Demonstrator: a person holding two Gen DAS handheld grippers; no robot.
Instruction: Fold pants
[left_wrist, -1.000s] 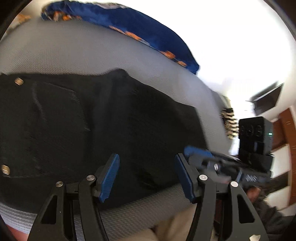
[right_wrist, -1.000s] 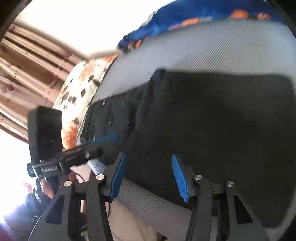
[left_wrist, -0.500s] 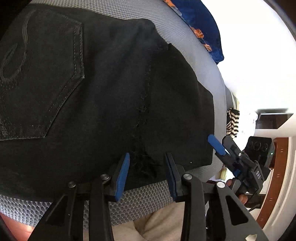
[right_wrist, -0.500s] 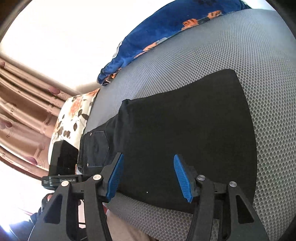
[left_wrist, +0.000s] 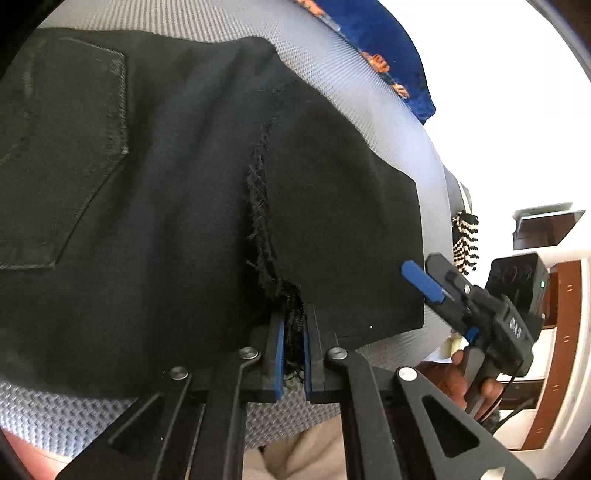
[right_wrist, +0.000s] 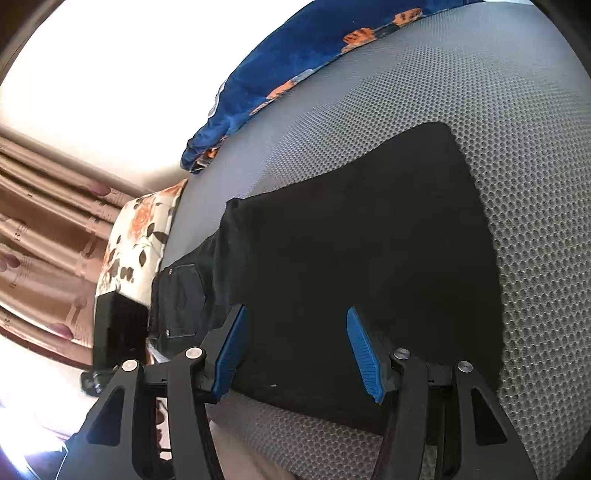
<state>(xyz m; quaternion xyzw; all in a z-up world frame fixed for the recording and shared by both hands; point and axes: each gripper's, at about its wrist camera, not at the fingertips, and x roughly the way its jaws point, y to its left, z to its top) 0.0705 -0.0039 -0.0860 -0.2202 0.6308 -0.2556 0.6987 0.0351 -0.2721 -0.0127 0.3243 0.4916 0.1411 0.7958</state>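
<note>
1. Left wrist view: the left gripper (left_wrist: 291, 354) is clamped on the frayed hem (left_wrist: 291, 317) at the near edge of the black pants (left_wrist: 166, 206), low in the middle of the frame. The pants fill the left and centre, back pocket (left_wrist: 62, 158) at the left. The right gripper (left_wrist: 439, 291) hangs at the right edge of the cloth, a hand (left_wrist: 458, 380) on its grip (its jaws are hard to read here).
2. Right wrist view: the right gripper (right_wrist: 295, 354) stands open over the near edge of the pants (right_wrist: 369, 258), pads clear of the cloth. The step looks like taking hold for a fold; the next move likely calls for closing on that edge, then lifting both hands together.
3. Surface and room: a grey mesh mattress (right_wrist: 517, 147) bears the pants; a blue blanket (right_wrist: 295, 62) lies at the top, a floral pillow (right_wrist: 136, 243) and curtains (right_wrist: 40, 236) at the left.
</note>
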